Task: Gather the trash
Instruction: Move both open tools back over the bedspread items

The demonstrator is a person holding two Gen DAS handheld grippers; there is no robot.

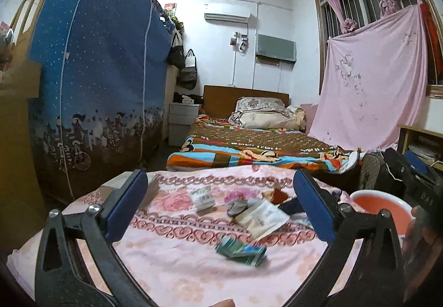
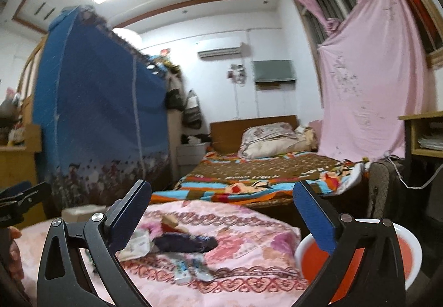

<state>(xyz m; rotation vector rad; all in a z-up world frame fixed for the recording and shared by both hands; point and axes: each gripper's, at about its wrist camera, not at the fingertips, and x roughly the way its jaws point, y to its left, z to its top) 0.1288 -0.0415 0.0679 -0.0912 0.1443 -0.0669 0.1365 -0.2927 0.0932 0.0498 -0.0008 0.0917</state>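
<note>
You are holding the left gripper (image 1: 221,212) and right gripper (image 2: 221,224) above the pink floral bed cover (image 1: 171,260), both jaws spread wide and gripping nothing. The trash is lying scattered mid-cover: green wrapper (image 1: 241,251) nearest, white packet (image 1: 263,217) behind. Judging by that, start with the wrapper, pinching its edge, and carry it right to the red basin (image 1: 382,207).

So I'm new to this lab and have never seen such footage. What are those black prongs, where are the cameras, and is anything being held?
Each picture comes from a fisheye camera mounted on a handheld gripper, looking out between its two fingers. A person carries one per hand. The left gripper and the right gripper are both open and hold nothing. Below them is a pink floral cloth strewn with litter: a green wrapper, a white packet, a small box and a dark wrapper. A red basin with a white rim sits to the right.
</note>
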